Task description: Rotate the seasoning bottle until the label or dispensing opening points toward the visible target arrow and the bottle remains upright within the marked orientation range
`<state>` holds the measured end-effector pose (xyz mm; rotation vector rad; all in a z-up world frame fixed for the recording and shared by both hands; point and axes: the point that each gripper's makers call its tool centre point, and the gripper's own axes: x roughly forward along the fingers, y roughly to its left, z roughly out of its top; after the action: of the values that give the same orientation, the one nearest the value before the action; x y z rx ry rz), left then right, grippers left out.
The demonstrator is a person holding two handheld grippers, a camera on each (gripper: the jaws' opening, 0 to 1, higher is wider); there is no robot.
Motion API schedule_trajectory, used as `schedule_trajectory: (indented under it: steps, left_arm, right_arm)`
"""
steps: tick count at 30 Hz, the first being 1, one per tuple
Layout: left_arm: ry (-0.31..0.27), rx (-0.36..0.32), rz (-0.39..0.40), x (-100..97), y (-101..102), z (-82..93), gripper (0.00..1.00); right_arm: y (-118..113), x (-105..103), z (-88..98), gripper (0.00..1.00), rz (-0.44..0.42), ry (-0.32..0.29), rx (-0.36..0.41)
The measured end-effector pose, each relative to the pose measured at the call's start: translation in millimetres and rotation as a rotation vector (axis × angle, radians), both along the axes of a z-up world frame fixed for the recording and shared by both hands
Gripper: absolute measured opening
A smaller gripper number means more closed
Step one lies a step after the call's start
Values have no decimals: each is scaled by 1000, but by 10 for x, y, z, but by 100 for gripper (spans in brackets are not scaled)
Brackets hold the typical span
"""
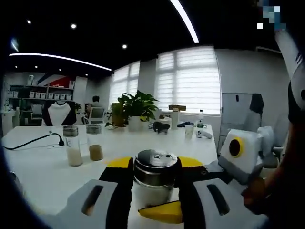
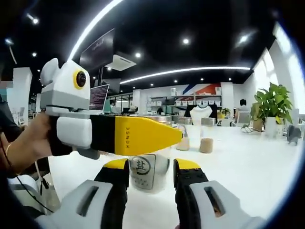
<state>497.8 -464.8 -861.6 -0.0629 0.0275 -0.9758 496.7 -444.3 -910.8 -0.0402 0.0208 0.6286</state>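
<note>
The seasoning bottle (image 1: 153,183) is a clear jar with a steel lid, upright on the white table (image 1: 38,171). My left gripper (image 1: 155,164) is shut on it at lid height, black and yellow jaws tight on both sides. From the right a yellow fingertip (image 1: 162,213) of the other gripper crosses in front of the jar's base. In the right gripper view the bottle (image 2: 143,172) shows a round printed label facing the camera. My right gripper (image 2: 151,166) is shut on its body. The left gripper's yellow fingertip (image 2: 152,136) lies across the bottle's top.
Two more glass jars (image 1: 74,147) (image 1: 95,143) stand behind and to the left, one with white and one with brown contents. A black cable (image 1: 38,140) lies far left, and a potted plant (image 1: 136,107) and small items stand at the far edge. A hand (image 2: 28,143) holds the left gripper.
</note>
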Motion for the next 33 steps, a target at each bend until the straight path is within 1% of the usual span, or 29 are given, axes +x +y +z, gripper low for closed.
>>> schedule_trajectory:
  steps: [4, 5, 6, 8, 12, 18, 24, 27, 33]
  left_arm:
    - [10, -22, -35, -14, 25, 37, 37]
    - [20, -37, -46, -25, 27, 55, 37]
    - [18, -36, -67, -47, 23, 71, 37]
    - [9, -27, -81, -69, 22, 87, 37]
    - [-17, 24, -116, -111, 7, 60, 37]
    - [-31, 39, -122, -122, -2, 58, 37]
    - [-18, 23, -142, -145, -49, 58, 37]
    - [-24, 23, -147, -133, -41, 59, 37]
    - [-16, 37, -150, -82, -19, 5, 37]
  right_arm:
    - [22, -11, 19, 36, 16, -1, 14]
    - [29, -18, 27, 37, 18, -4, 17]
    - [34, -22, 35, 37, 21, -5, 19]
    - [54, -35, 41, 37, 32, -5, 20]
    - [110, -55, 7, 36, 63, 9, 15]
    - [136, -72, 1, 34, 73, 4, 8]
    - [133, -76, 0, 34, 75, 2, 3]
    - [118, -71, -4, 33, 60, -1, 2]
    - [133, -57, -54, 32, 72, 22, 4]
